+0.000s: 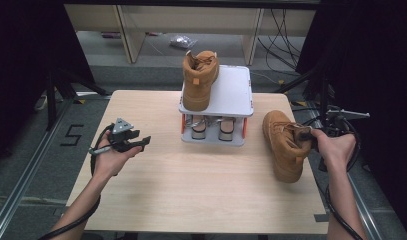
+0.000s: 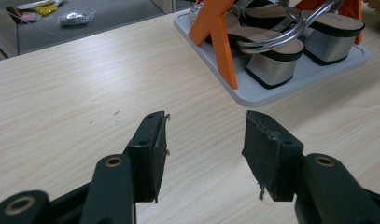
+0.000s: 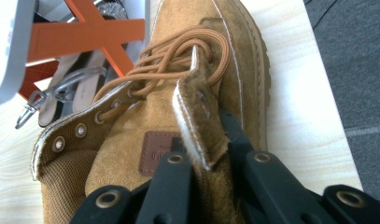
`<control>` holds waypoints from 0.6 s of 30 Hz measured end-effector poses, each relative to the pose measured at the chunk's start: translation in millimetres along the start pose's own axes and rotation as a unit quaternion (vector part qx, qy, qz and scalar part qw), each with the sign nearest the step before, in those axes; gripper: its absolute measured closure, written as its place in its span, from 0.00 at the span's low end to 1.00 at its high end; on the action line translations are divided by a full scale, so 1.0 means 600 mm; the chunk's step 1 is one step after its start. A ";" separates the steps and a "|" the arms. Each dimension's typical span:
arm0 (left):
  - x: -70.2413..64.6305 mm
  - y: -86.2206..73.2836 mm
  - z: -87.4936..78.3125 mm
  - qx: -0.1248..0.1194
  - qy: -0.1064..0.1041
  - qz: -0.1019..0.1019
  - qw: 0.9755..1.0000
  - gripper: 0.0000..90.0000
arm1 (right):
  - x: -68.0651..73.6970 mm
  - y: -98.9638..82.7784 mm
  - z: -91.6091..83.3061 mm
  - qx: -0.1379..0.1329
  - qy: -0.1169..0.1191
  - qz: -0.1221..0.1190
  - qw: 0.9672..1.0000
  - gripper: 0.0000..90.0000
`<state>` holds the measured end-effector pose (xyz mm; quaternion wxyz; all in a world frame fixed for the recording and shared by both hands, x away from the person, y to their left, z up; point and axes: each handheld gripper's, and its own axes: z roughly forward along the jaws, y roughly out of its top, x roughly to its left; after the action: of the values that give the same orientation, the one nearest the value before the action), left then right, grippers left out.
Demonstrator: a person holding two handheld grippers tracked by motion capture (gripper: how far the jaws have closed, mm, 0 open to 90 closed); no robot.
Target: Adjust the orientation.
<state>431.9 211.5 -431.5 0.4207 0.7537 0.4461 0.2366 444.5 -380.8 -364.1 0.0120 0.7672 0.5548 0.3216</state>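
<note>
Gripping the tongue (image 3: 197, 121) of the boot (image 1: 285, 145) with my right gripper (image 3: 208, 163), I see both black jaws pressed against that suede flap in the right gripper view, one on each side; the laces (image 3: 178, 56) bunch up just beyond the jaws. From the high view this boot stands on the table (image 1: 191, 190) near its right edge, beside the rack (image 1: 231, 92) and apart from it, toe toward me; my right hand (image 1: 336, 147) sits at its collar. A second boot (image 1: 198, 77) stands on the rack's top shelf, at its left side; a pair of block-heeled sandals (image 2: 271, 51) sits on the lower tray, between the orange struts (image 2: 215, 37). My left gripper (image 1: 138, 142) hovers over the table's left part, well apart from the rack; in the left gripper view its jaws stand wide apart with nothing between them, bare wood below, the rack's lower tray ahead and to the right.
</note>
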 end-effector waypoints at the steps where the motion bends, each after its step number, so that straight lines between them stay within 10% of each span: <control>1: 0.000 -0.001 0.000 0.002 0.002 0.001 1.000 0.54 | 0.002 0.002 -0.002 0.000 -0.002 0.000 1.000 0.94; 18: -0.001 -0.002 0.005 0.001 -0.003 -0.001 1.000 0.54 | 0.012 0.023 -0.018 -0.019 0.009 0.012 1.000 0.94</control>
<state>433.2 210.0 -434.4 0.4215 0.7543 0.4459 0.2335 452.0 -383.3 -347.0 0.0179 0.7704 0.5394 0.3394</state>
